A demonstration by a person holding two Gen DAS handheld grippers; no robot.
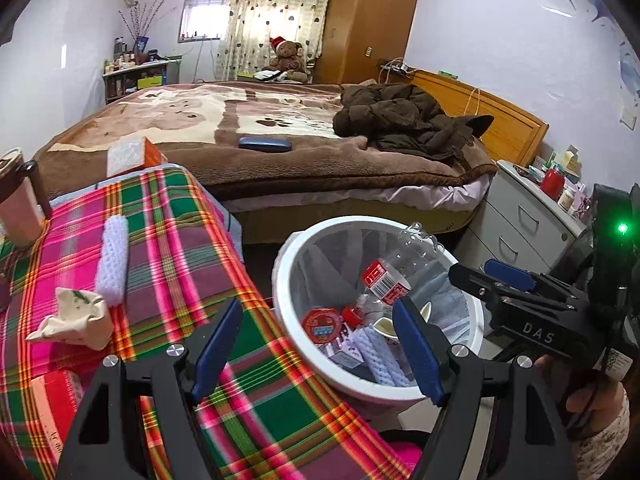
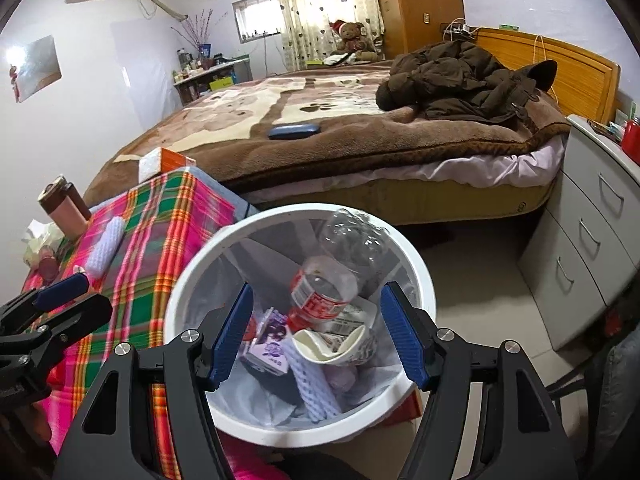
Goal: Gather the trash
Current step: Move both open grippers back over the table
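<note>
A white trash bin with a clear liner stands beside the plaid-covered table. It holds a clear plastic bottle, a crushed paper cup, a purple carton, white foam netting and a red lid. On the table lie a crumpled paper cup and a white foam net. My left gripper is open and empty over the table edge. My right gripper is open and empty above the bin; it also shows in the left wrist view.
A pink tumbler and a tissue box stand at the table's far side. A bed with a brown coat lies behind. A grey drawer unit stands to the right.
</note>
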